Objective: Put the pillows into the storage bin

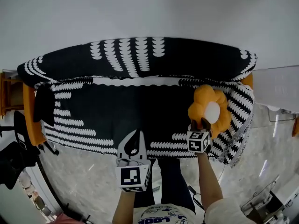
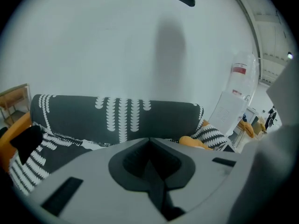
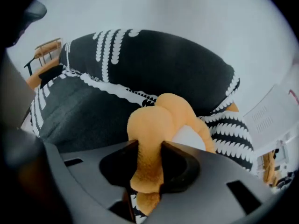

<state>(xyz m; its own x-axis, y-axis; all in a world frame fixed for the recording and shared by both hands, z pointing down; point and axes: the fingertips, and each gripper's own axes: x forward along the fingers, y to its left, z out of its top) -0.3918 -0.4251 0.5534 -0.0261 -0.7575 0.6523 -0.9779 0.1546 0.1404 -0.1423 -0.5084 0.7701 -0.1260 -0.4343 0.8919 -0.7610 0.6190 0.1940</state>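
Note:
An orange flower-shaped pillow [image 1: 211, 107] with a white centre lies at the right end of a sofa [image 1: 140, 106] covered in black cloth with white patterns. My right gripper [image 1: 200, 124] is shut on one orange petal of the pillow [image 3: 163, 120]; in the right gripper view the petal is squeezed between the two jaws [image 3: 149, 148]. My left gripper [image 1: 137, 133] hovers over the sofa's front edge near the middle, its jaws meeting at the tips with nothing between them [image 2: 149, 141]. A flat black cushion-like thing [image 1: 44, 104] rests at the sofa's left end.
A translucent plastic container [image 1: 280, 87] stands just right of the sofa, also seen in the left gripper view [image 2: 233, 106]. A wooden chair [image 1: 7, 92] is at the far left. The sofa backs onto a white wall [image 1: 149, 13]. Marbled floor [image 1: 88, 176] lies in front.

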